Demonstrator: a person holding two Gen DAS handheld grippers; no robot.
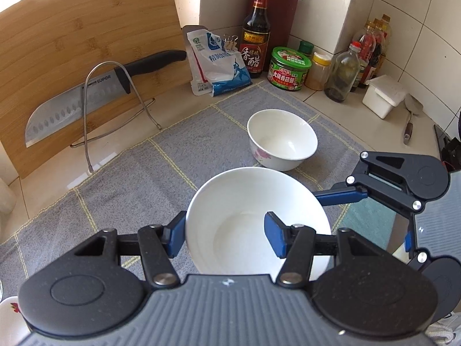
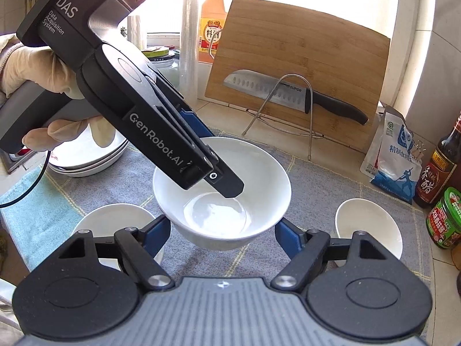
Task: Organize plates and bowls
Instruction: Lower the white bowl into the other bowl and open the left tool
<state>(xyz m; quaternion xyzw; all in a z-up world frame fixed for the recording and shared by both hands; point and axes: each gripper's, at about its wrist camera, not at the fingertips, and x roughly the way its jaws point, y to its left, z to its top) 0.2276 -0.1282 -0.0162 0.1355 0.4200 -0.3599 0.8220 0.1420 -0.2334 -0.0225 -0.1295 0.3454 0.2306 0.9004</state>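
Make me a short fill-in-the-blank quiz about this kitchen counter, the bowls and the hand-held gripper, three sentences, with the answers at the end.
1. The left hand-held gripper clamps the plain white bowl by its ___.
2. A ___ with a black handle leans against the wooden cutting board.
3. The jar with the red label has a ___ lid.

Missing words: rim; knife; green.
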